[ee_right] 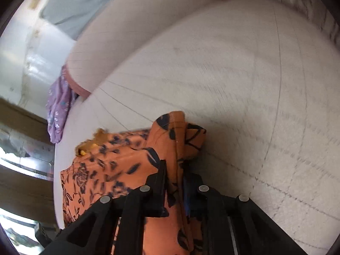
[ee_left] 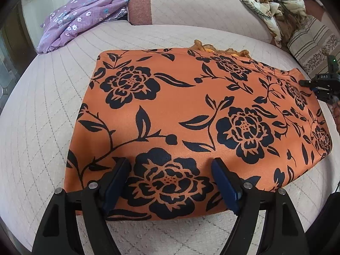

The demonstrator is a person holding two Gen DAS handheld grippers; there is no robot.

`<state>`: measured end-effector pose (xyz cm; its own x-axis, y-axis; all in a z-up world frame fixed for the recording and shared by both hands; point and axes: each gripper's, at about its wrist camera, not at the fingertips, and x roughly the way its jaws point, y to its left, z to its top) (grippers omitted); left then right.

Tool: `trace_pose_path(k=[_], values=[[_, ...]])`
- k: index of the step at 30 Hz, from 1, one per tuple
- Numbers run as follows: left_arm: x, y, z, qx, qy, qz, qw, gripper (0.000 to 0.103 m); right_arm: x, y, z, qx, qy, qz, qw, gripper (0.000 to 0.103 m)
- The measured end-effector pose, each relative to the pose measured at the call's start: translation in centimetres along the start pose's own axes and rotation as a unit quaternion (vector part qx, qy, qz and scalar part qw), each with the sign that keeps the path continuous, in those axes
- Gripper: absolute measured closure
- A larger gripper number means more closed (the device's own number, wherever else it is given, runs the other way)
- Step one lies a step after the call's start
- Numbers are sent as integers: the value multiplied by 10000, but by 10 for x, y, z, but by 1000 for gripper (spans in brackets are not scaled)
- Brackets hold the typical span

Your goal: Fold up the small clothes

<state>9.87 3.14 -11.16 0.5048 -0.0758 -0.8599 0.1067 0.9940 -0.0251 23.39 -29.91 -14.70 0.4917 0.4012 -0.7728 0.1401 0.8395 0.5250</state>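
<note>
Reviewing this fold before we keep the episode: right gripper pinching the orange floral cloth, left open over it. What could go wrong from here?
1. The right gripper holds only a bunched edge of the orange floral garment; it may slip out mid-fold.
2. The left gripper is open above the near edge, pinning nothing, so the whole garment may drag instead of creasing.
3. The ruffled trim at the far edge could end up uneven.
</note>
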Motion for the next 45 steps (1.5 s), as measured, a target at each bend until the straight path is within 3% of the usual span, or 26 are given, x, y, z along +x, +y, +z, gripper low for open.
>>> trace_pose_path(k=[1, 2, 4, 5, 7, 8, 10, 14, 15, 16, 18, 19, 21, 22, 23, 25, 27, 28, 29, 31, 34, 40, 45], values=[[0, -1, 0, 24, -8, 29, 10000, 22, 0, -1, -1, -11, -54, -235, 9997, 90], [0, -2, 0, 46, -6, 53, 10000, 22, 6, -15, -4, 134, 43, -568, 9983, 82], [0, -1, 0, 17, 9, 35, 10000, 22, 6, -32, -9, 620, 61, -293, 9976, 77], [-1, 0, 0, -16, 20, 4, 10000, 22, -1, -32, -11, 743, 17, -271, 9969, 65], [-2, 1, -1, -36, 34, -15, 10000, 22, -22, -22, -16, 574, -171, -523, 9968, 52], [-3, 1, -1, -63, 43, -10, 10000, 22, -38, -14, -22, 425, -363, -474, 9973, 52], [-4, 3, -1, -164, 57, -6, 9998, 22, -69, 10, -40, 154, -572, 20, 9982, 48], [-20, 7, -3, -519, 34, -140, 9985, 22, -86, 36, -101, -72, -199, 1244, 9920, 35], [-27, 9, -4, -587, -19, -147, 9982, 22, -78, 30, -117, -42, 25, 1457, 9893, 35], [-31, 10, -5, -618, -48, -134, 9980, 22, -67, 21, -130, 62, 169, 1366, 9905, 35], [-46, 14, -8, -726, -153, -122, 9972, 22, -45, -14, -147, 701, 369, 844, 9933, 54], [-51, 16, -9, -750, -183, -130, 9969, 22, -52, -28, -152, 1073, 102, 996, 9892, 60], [-61, 20, -14, -815, -262, -114, 9963, 22, -69, -26, -157, 1213, -126, 1095, 9865, 43], [-65, 22, -16, -858, -297, -133, 9958, 22, -78, -19, -159, 1105, -276, 1210, 9861, 26], [-67, 22, -17, -882, -308, -166, 9955, 22, -84, -10, -161, 944, -376, 1437, 9844, 22], [-68, 23, -17, -898, -304, -192, 9953, 22, -78, -4, -165, 707, -291, 1687, 9827, 21], [-74, 23, -20, -880, -314, -202, 9954, 22, -58, -23, -170, 1108, -11, 1193, 9867, 33], [-78, 24, -21, -848, -350, -196, 9956, 22, -61, -33, -172, 1477, -139, 1333, 9799, 34], [-80, 24, -22, -827, -401, -155, 9956, 22, -69, -32, -173, 1588, -258, 1384, 9772, 32], [-82, 25, -22, -835, -430, -114, 9955, 22, -89, -15, -173, 1183, -488, 1211, 9844, 29], [-81, 26, -22, -897, -411, -153, 9950, 22, -95, 6, -182, 981, -418, 1360, 9850, 29], [-75, 27, -29, -953, -319, -143, 9948, 22, -76, -15, -219, 1678, -18, 1376, 9762, 28], [-73, 22, -32, -906, -253, -77, 9955, 22, -70, -16, -219, 1839, -221, 1363, 9732, 28]])
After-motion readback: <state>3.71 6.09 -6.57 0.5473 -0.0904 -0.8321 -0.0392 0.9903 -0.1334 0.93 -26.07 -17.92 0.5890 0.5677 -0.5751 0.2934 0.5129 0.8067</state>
